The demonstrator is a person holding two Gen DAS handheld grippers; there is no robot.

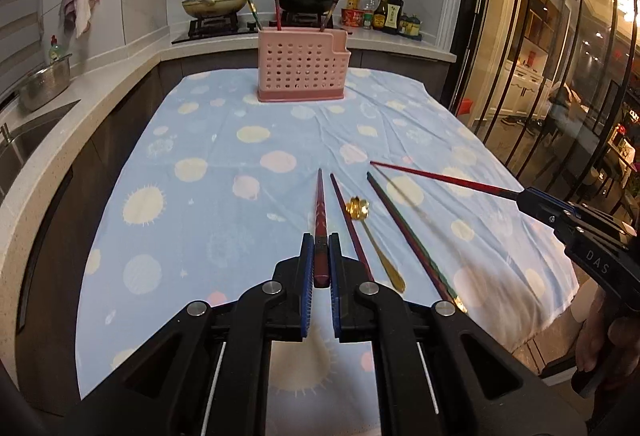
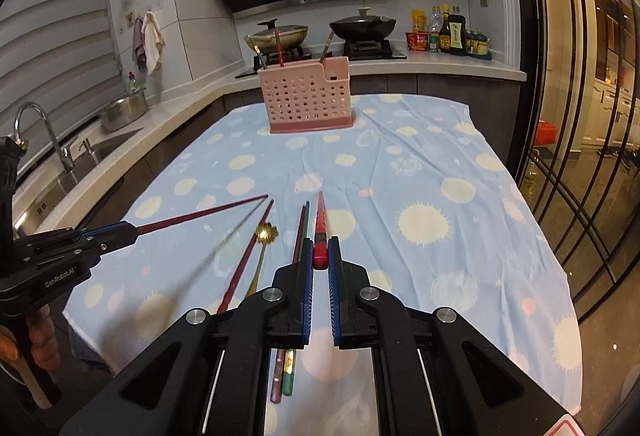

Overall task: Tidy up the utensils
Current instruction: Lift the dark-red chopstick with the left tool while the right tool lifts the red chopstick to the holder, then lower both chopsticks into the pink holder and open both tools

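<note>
Chopsticks, 2 slim dark-red lacquered ones, are clamped above the spotted blue tablecloth (image 1: 200,140): one (image 1: 320,212) in the left gripper (image 1: 320,256), one (image 2: 320,224) in the right gripper (image 2: 320,256).

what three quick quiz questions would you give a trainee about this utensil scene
1. True or false: the left gripper is shut on a red chopstick, and the right gripper is shut on a second red chopstick.
2. Fill in: ___ utensil handles stick up out of the pink holder.
3. Where is the gold spoon?
A. in the pink holder
B. lying on the blue cloth between loose chopsticks
C. in the sink

Key: 1 true; 2 three; 3 B
</note>
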